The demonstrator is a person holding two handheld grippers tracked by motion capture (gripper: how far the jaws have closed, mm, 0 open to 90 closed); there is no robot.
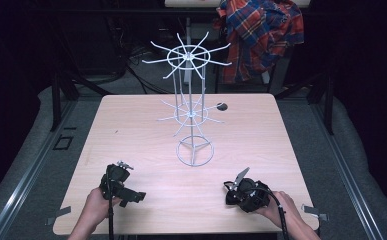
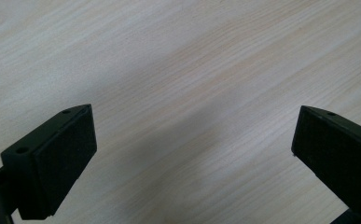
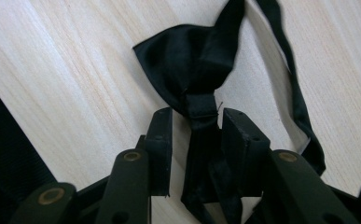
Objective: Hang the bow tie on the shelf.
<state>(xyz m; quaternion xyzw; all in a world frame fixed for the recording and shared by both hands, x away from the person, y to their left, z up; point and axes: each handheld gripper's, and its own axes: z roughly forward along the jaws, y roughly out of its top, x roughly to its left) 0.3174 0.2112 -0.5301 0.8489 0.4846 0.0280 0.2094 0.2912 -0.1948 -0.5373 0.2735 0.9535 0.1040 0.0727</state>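
Two grippers and one black bow tie make up the working set, on a pale wooden table [image 1: 131, 125].

High view: the left gripper [image 1: 137, 196] sits near the table's front left corner, held in a hand [image 1: 95, 205]. The right gripper [image 1: 229, 196] sits near the front right corner, held in the other hand [image 1: 285, 207]; the bow tie beneath it is too dark to make out here. A white wire rack [image 1: 191, 107] stands on the rear middle of the table, its base ring toward the centre, and a small dark round thing [image 1: 222, 106], too small to identify, lies just beside it toward the rear right. A plaid shirt [image 1: 261, 35] hangs beyond the far edge, its top cut off.

Left gripper view: jaws spread wide over bare wood [image 2: 183, 93], nothing between them; both cut off at the bottom.

Right gripper view: the right gripper [image 3: 197, 119] has its jaws drawn in close on either side of the bow tie [image 3: 187, 56] at its knot, which lies flat on the wood. Whether the pads press the knot cannot be told. The strap [image 3: 295, 79] loops off to one side; the tie's near half is hidden under the gripper.
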